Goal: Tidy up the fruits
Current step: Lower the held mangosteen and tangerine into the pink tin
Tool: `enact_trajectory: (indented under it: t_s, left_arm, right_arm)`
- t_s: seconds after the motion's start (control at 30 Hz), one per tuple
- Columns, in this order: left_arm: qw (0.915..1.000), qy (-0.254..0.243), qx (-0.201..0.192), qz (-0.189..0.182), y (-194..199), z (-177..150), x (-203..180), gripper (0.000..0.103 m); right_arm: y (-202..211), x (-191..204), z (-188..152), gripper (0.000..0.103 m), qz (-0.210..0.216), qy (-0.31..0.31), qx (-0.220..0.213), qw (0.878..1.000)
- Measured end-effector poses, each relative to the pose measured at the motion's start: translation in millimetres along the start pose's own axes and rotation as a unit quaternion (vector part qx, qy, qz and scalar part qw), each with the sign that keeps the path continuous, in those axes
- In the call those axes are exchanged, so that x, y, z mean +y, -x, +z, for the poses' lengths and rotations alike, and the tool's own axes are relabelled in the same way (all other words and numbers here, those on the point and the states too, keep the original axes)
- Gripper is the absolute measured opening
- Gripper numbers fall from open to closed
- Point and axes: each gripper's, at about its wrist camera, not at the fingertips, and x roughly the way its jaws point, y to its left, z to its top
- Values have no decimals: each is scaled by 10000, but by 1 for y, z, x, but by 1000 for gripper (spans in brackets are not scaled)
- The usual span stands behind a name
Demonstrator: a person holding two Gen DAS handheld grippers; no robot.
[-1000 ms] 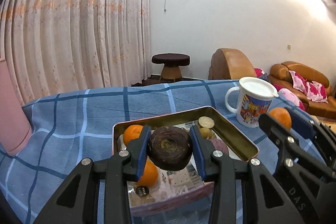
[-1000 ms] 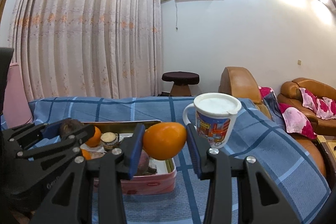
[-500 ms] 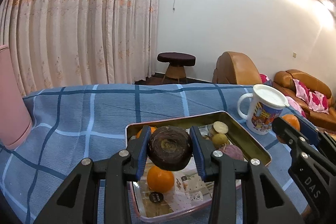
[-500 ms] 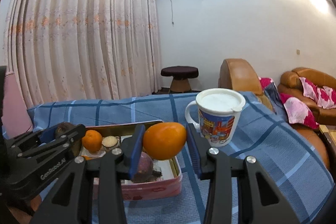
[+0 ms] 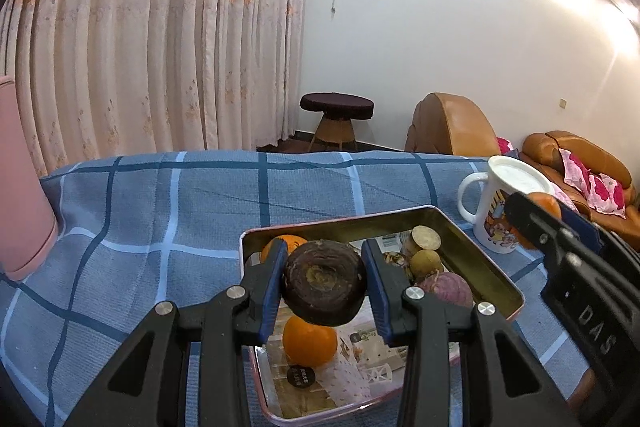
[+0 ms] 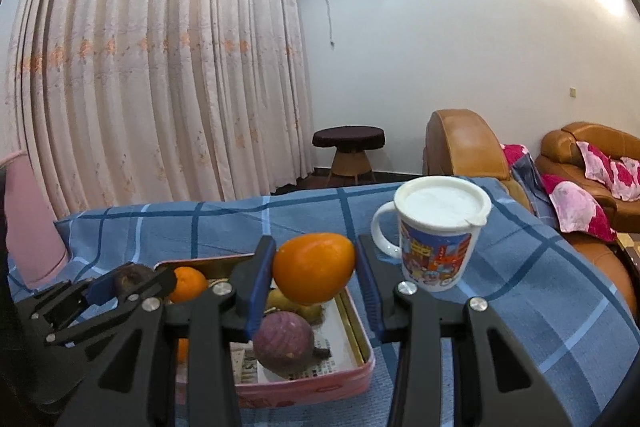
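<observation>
- The left hand-held gripper [image 5: 324, 283] is clamping a dark brown round fruit [image 5: 325, 282] between its 2 blue pads, holding it in the air above the near half of the tin tray [image 5: 496, 277].
- The right hand-held gripper [image 6: 315, 269] is clamping an orange [image 6: 314, 268] between its pads, holding it over the tray's right edge, just in front of the mug [image 6: 438, 239].
- The tin tray is sitting on the bench, which is covered by a blue checked cloth [image 5: 180, 211].
- Inside the tray, 2 small oranges are lying on the left side: 1 at the far corner [image 5: 286, 243], 1 nearer the camera [image 5: 309, 343] under the held brown fruit.
- A purple round fruit [image 6: 283, 343] is resting toward the tray's right side, with 2 small tan fruits [image 5: 426, 250] just beyond it.
- The white lidded mug with a printed picture is standing upright on the cloth to the right of the tray, apart from it.
- A pink object [image 5: 20, 183] is standing at the bench's left edge; what it is cannot be told.
- Printed paper is lining the tray's floor.
</observation>
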Motion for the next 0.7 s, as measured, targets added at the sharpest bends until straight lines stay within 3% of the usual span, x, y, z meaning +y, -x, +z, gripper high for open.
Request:
enact_trajectory:
  t_s: [0.47, 0.7]
  left_arm:
    - [9995, 298, 21, 100, -13, 31, 6, 40]
    - [9987, 431, 242, 87, -33, 31, 6, 40]
  right_arm:
    - [-13, 0, 40, 43, 223, -458, -250, 9984]
    - [-30, 2, 25, 43, 117, -244, -133, 9995]
